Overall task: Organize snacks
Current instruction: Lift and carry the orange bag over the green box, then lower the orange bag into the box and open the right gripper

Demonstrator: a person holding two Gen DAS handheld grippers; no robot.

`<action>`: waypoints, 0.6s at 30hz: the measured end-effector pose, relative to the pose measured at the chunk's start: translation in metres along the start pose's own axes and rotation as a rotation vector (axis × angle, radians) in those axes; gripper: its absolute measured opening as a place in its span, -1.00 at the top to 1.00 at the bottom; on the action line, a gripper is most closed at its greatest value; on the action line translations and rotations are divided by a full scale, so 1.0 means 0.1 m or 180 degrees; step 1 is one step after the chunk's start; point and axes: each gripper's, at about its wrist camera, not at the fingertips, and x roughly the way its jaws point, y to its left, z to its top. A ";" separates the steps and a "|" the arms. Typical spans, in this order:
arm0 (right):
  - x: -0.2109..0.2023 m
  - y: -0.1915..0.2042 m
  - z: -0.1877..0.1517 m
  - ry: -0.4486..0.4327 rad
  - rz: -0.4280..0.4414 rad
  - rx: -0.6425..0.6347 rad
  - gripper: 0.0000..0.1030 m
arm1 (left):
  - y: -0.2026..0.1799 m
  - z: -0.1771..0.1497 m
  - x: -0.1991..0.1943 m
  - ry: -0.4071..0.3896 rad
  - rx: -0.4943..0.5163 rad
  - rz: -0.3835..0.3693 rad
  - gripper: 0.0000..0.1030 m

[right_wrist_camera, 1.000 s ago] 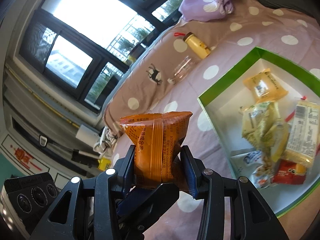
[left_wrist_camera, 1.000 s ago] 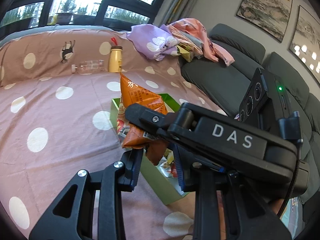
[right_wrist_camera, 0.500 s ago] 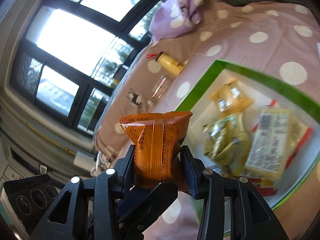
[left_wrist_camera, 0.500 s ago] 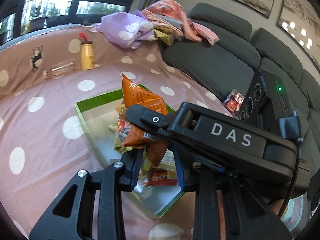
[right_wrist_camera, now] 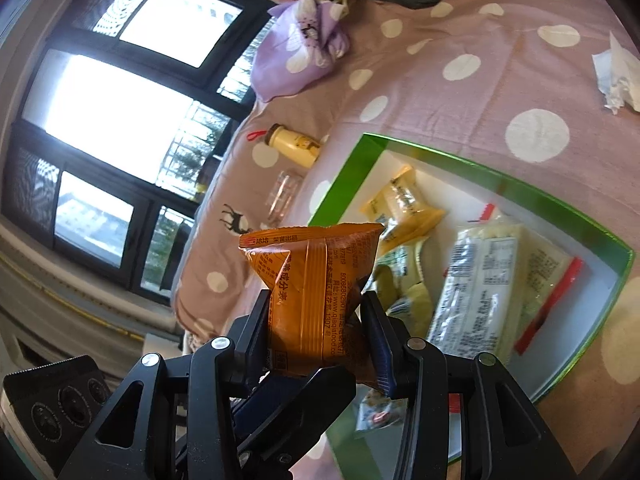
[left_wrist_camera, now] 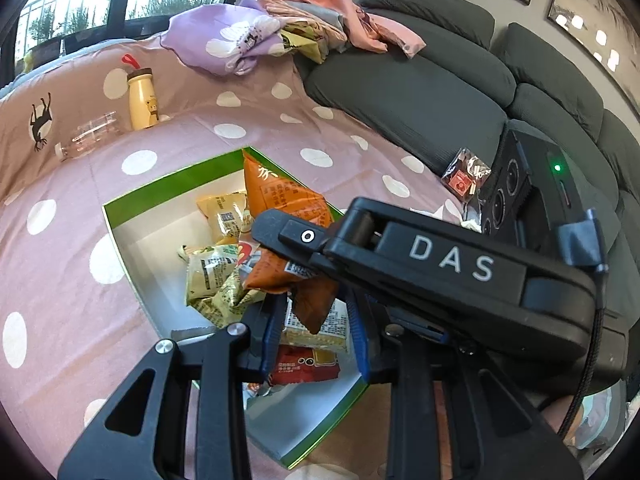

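1. Orange snack packet (right_wrist_camera: pixel 316 300) is sitting pinched between both grippers, above the green-rimmed box (left_wrist_camera: pixel 120 216).
2. Right gripper (right_wrist_camera: pixel 318 332) is clamping the packet's lower half, its fingers (right_wrist_camera: pixel 256 332) pressing in from either side.
3. Left gripper (left_wrist_camera: pixel 312 332) is showing its fingers (left_wrist_camera: pixel 268 332) drawn close, with the packet's bottom tail hanging between them; whether they are touching it I cannot tell, since the right gripper's black body marked DAS is crossing in front.
4. Inside the box, yellow, green and red snack packs (left_wrist_camera: pixel 220 276) are lying loosely heaped.
5. Pink polka-dot cloth (left_wrist_camera: pixel 60 280) is covering the surface under the box.
6. Beyond the box, a yellow bottle (left_wrist_camera: pixel 142 100) is standing upright, with a clear bottle (left_wrist_camera: pixel 92 136) lying beside it.
7. Near the grey sofa (left_wrist_camera: pixel 400 92), a small red packet (left_wrist_camera: pixel 466 176) is lying apart.
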 end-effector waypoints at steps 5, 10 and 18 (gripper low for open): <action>0.01 -0.06 0.02 -0.0008 -0.0098 0.0046 0.10 | 0.02 0.00 0.08 0.0047 -0.0027 -0.0090 0.45; 0.07 -0.09 0.03 0.0030 -0.0266 0.0076 0.10 | 0.08 -0.02 0.17 0.0099 -0.0088 -0.0147 0.46; 0.10 -0.14 0.04 0.0021 -0.0512 0.0119 0.10 | 0.15 -0.04 0.26 0.0170 -0.0208 -0.0342 0.45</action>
